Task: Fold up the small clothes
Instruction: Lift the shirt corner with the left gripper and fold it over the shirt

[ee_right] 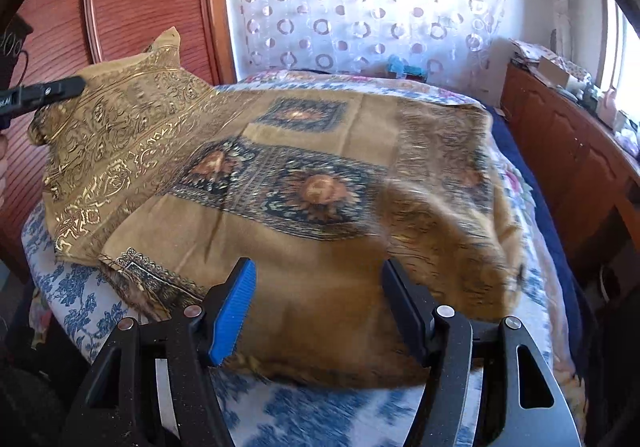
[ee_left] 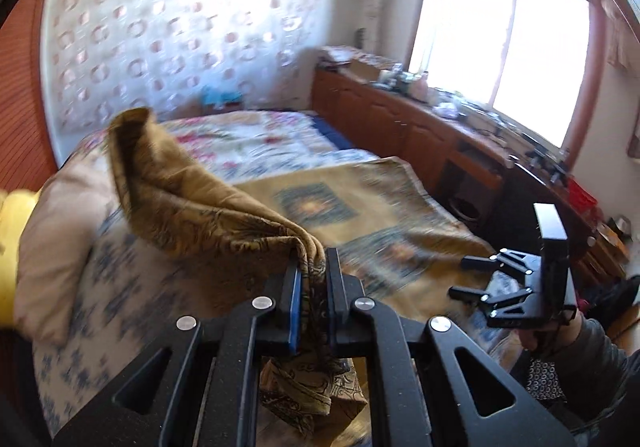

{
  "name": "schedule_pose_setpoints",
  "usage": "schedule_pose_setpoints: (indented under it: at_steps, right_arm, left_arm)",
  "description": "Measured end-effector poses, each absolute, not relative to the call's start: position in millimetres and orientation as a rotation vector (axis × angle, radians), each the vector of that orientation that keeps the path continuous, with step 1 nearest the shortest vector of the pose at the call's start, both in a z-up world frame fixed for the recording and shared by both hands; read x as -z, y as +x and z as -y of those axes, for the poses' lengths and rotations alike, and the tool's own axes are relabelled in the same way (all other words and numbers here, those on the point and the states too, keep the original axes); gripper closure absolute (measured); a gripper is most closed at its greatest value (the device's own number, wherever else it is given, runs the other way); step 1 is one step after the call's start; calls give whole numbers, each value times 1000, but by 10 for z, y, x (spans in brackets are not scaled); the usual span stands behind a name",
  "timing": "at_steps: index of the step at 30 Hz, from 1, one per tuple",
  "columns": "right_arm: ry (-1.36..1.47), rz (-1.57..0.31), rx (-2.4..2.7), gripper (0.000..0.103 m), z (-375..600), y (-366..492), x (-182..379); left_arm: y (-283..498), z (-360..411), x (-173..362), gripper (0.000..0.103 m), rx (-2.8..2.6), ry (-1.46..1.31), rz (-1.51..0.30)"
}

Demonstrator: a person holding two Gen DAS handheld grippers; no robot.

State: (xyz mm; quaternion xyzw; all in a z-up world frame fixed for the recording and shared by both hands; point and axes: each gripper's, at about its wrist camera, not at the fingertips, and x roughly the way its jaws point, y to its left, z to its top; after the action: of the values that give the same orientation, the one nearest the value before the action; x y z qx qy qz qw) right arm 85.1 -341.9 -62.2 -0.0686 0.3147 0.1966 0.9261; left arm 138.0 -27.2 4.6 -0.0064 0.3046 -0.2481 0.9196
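Left wrist view: the left gripper [ee_left: 314,299] has its fingers clamped on a corner of the brown patterned scarf [ee_left: 188,203], lifting it off the bed [ee_left: 72,311]; the fold looks barely begun.

Right wrist view: the right gripper [ee_right: 318,311] hovers with fingers apart, empty, over the scarf's near edge. The thin cloth, gold-printed along its border, lies mostly spread flat.

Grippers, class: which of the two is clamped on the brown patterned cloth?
The left gripper: shut on the cloth, lifting a corner. The right gripper is open, empty.
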Motion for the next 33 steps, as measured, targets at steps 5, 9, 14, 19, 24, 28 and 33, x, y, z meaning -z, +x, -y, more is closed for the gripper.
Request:
schedule_pose_setpoints:
  at_steps: [5,9,14,19,24,28,33]
  right_arm:
    - [-113,-619,-375,36,3688,747,574]
    - [-93,-605,-354,36,3880,645,583]
    - [-68,-601,-322,37,4031,553,614]
    - [-28,-597,-308,37,4101,511,641]
    - [-13,-590,-292,38,4189,419,652]
    - [1,-588,-278,38,4210,355,648]
    - [5,-594,-269,37,4269,365,640]
  left_arm:
    - [1515,829,-217,92,611,32,-604]
    - [1623,1212,-294,92,668,64,-601]
    - [1743,1652,-274,92,725,105,-637]
    - [1760,1987,-321,92,768,134,-644]
    - [1739,2229,-361,92,799,154,-644]
    - [1758,2341,-227,92,790,196,-687]
    - [1755,2238,-134,61,791,209,-703]
